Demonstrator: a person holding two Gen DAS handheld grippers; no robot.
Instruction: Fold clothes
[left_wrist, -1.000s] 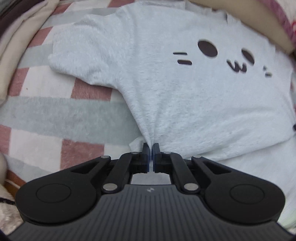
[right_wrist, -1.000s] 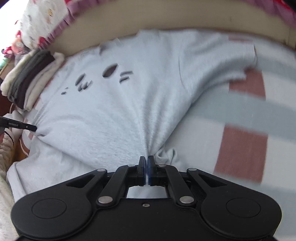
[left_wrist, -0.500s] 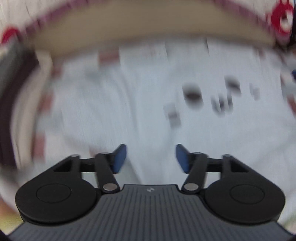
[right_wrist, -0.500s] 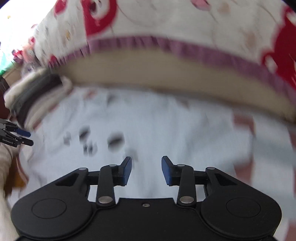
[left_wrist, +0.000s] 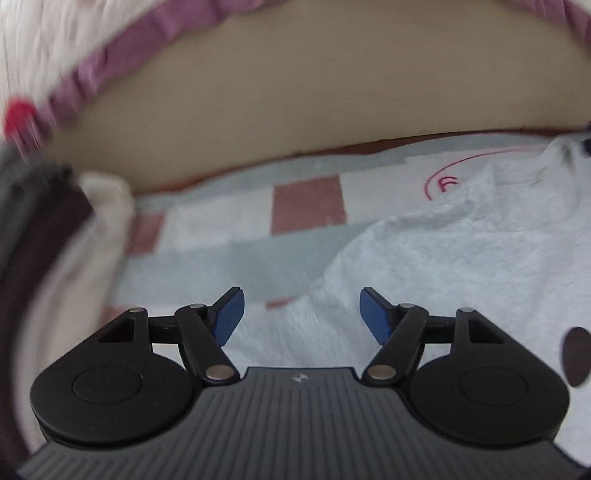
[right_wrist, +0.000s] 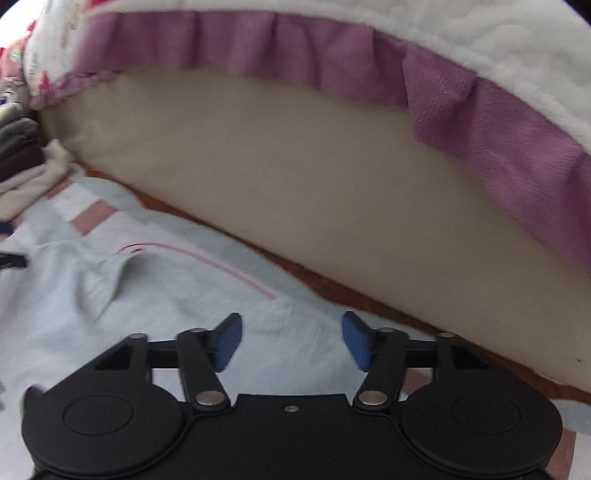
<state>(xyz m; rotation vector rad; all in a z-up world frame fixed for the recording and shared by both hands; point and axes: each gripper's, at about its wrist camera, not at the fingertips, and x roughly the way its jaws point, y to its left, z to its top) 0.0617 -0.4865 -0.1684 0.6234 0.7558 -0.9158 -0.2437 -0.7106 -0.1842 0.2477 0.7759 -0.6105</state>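
A light grey T-shirt (left_wrist: 461, 266) with dark face marks lies flat on a checked sheet (left_wrist: 236, 243). In the left wrist view my left gripper (left_wrist: 301, 314) is open and empty, low over the shirt's left shoulder and sleeve area. In the right wrist view the same shirt (right_wrist: 110, 306) spreads to the left and below. My right gripper (right_wrist: 291, 341) is open and empty over the shirt's upper right part, near its edge. The shirt's collar (left_wrist: 561, 155) shows at the far right of the left wrist view.
A beige mattress side (right_wrist: 295, 177) with a purple frill (right_wrist: 461, 103) rises just behind the shirt. A stack of folded clothes (right_wrist: 22, 147) stands at the left; it also shows in the left wrist view (left_wrist: 44, 229). The sheet bears a red curved line (left_wrist: 465, 162).
Both grippers let go of the shirt's hem, opened wide and moved forward over the shirt toward its shoulders and the mattress side.
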